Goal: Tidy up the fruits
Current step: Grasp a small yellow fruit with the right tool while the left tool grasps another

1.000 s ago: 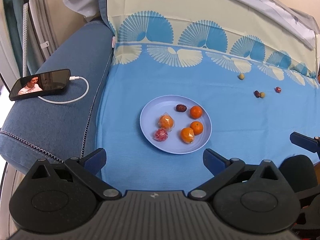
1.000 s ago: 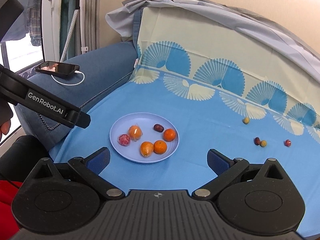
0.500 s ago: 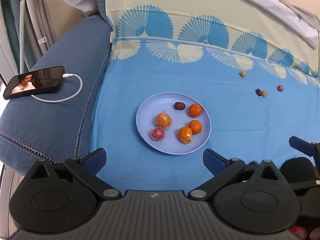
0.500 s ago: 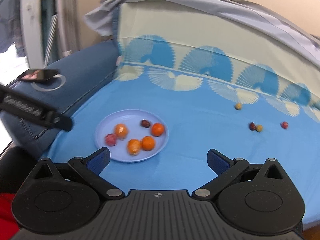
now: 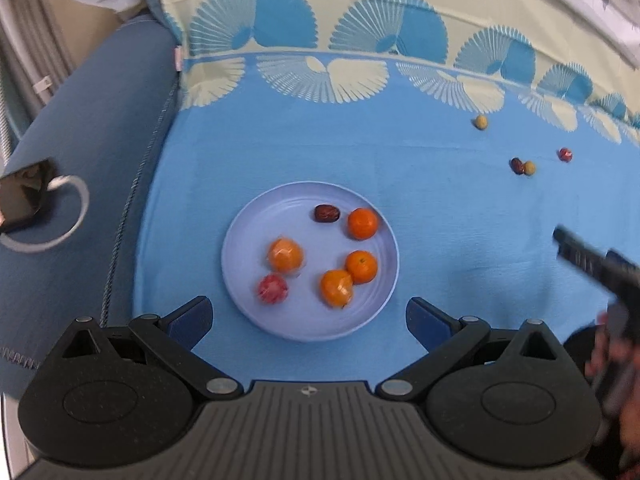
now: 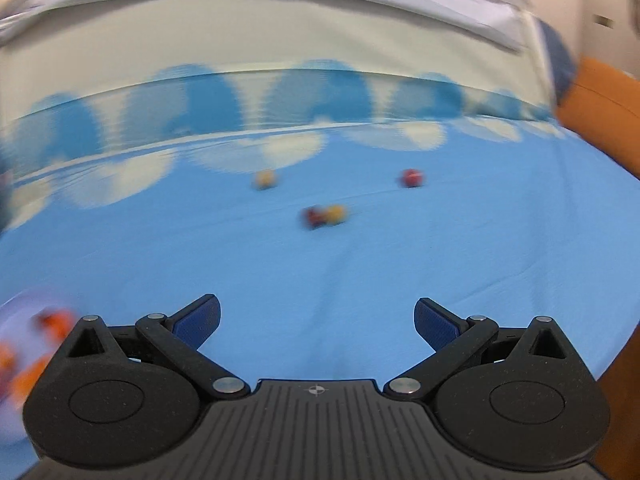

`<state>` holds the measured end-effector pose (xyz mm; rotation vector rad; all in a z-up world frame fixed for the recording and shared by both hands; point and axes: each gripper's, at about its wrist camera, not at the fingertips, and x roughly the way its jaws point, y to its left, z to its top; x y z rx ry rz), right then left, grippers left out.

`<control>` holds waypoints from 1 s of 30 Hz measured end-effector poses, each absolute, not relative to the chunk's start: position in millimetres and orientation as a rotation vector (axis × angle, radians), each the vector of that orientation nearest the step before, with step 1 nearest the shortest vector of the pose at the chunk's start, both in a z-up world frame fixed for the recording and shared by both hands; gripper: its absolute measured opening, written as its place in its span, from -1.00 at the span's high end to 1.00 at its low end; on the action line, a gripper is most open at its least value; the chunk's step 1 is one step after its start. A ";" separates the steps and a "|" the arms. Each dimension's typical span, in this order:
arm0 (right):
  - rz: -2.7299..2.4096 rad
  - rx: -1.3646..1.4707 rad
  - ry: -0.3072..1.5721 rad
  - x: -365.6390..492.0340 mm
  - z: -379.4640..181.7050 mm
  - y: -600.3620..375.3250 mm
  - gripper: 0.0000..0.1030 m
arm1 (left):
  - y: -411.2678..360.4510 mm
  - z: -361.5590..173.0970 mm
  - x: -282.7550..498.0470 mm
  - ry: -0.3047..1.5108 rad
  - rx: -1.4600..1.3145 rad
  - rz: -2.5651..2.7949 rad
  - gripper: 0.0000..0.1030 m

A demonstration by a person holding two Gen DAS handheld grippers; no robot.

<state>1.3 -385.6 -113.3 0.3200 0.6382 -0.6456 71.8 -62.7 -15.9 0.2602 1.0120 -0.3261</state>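
1. The left gripper (image 5: 308, 312) hangs over the near rim of the plate (image 5: 240, 232), jaws spread wide, nothing between them.
2. The plate holds four oranges (image 5: 362, 223), a red fruit and a dark date (image 5: 327, 213) (long axis across the view).
3. The right gripper (image 6: 316, 320), likewise agape and empty, faces four small fruits (image 6: 325, 215) loose on the blue cloth (image 6: 440, 248), well apart from the plate.

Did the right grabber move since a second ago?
Yes. The right gripper swung to its right: in its own view the plate has slid from the middle to the far left edge, and the loose small fruits now sit ahead.
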 end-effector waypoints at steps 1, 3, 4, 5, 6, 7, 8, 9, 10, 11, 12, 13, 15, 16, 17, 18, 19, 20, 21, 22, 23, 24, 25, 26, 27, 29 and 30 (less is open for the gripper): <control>-0.682 0.317 0.648 14.4 -124.3 -403.3 -0.99 | -72.7 -18.0 79.0 1.019 0.272 -0.327 -0.99; -0.744 0.318 0.649 34.1 -143.7 -430.2 -0.99 | -93.0 -22.3 92.5 1.026 0.290 -0.335 -0.99; -0.769 0.328 0.656 46.5 -155.1 -446.1 -0.99 | -104.4 -24.5 99.7 1.026 0.301 -0.341 -0.99; -0.787 0.342 0.664 56.4 -164.7 -458.9 -0.99 | -118.3 -27.2 108.0 1.024 0.317 -0.345 -0.99; -0.795 0.354 0.671 67.1 -174.8 -470.9 -0.99 | -130.5 -29.9 115.5 1.021 0.328 -0.352 -0.99; -0.796 0.360 0.679 76.7 -183.4 -480.0 -0.99 | -142.8 -32.7 123.6 1.016 0.338 -0.362 -0.99; -0.795 0.359 0.688 87.3 -191.9 -489.7 -0.99 | -157.2 -36.7 133.1 1.011 0.350 -0.372 -0.99; -0.789 0.353 0.702 97.6 -201.0 -498.6 -0.98 | -169.9 -40.6 141.3 1.007 0.359 -0.381 -0.99; -0.781 0.349 0.709 105.8 -206.9 -506.4 -0.98 | -184.6 -45.4 151.6 1.000 0.366 -0.397 -0.99; -0.768 0.348 0.710 113.7 -209.7 -511.5 -0.98 | -199.0 -50.4 161.3 0.996 0.373 -0.407 -0.99; -0.746 0.349 0.710 122.4 -214.6 -517.8 -0.98 | -213.3 -55.5 171.2 0.993 0.378 -0.419 -0.99; -0.734 0.345 0.708 128.6 -216.4 -520.4 -0.98 | -229.0 -61.1 182.0 0.985 0.379 -0.440 -0.99; -0.730 0.307 0.693 142.1 -219.8 -527.3 -0.98 | -259.7 -72.2 201.0 0.959 0.393 -0.467 -0.99; -0.719 0.288 0.684 149.0 -221.2 -529.8 -0.97 | -277.4 -78.2 211.0 0.936 0.404 -0.485 -0.99; -0.711 0.279 0.676 152.9 -220.5 -531.9 -0.82 | -292.5 -83.3 218.5 0.917 0.414 -0.504 -0.99; -0.711 0.278 0.667 155.3 -219.9 -534.1 -0.57 | -310.7 -89.7 227.2 0.895 0.427 -0.531 -0.99; -0.714 0.278 0.660 154.3 -217.2 -534.9 -0.40 | -326.2 -95.5 234.4 0.879 0.436 -0.555 -0.99; -0.719 0.266 0.659 152.5 -215.3 -535.5 -0.05 | -344.7 -103.2 242.5 0.869 0.439 -0.584 -0.99; -0.715 0.257 0.655 150.3 -214.3 -537.8 0.26 | -360.2 -110.6 250.0 0.866 0.436 -0.613 -0.99; -0.720 0.259 0.655 147.1 -214.1 -541.8 0.36 | -374.2 -118.0 256.3 0.867 0.433 -0.635 -0.99; -0.724 0.275 0.648 142.7 -213.4 -546.9 0.49 | -389.8 -127.3 262.4 0.865 0.436 -0.655 -0.99; -0.747 0.282 0.642 138.8 -213.2 -551.2 0.49 | -402.8 -135.1 267.7 0.859 0.445 -0.666 -0.99; -0.784 0.276 0.641 134.5 -213.5 -553.9 0.49 | -414.9 -143.0 272.5 0.856 0.455 -0.672 -0.99; -0.809 0.280 0.637 131.5 -214.2 -557.4 0.49 | -425.6 -150.4 276.7 0.855 0.461 -0.676 -0.99; -0.815 0.300 0.630 129.0 -214.4 -560.7 0.49 | -435.1 -157.0 280.6 0.852 0.463 -0.679 -0.99; -0.823 0.296 0.627 126.6 -215.2 -558.8 0.49 | -448.2 -166.2 285.3 0.836 0.468 -0.687 -0.99; -0.826 0.287 0.629 127.2 -215.4 -557.6 0.49 | -452.7 -169.4 286.7 0.827 0.480 -0.692 -0.99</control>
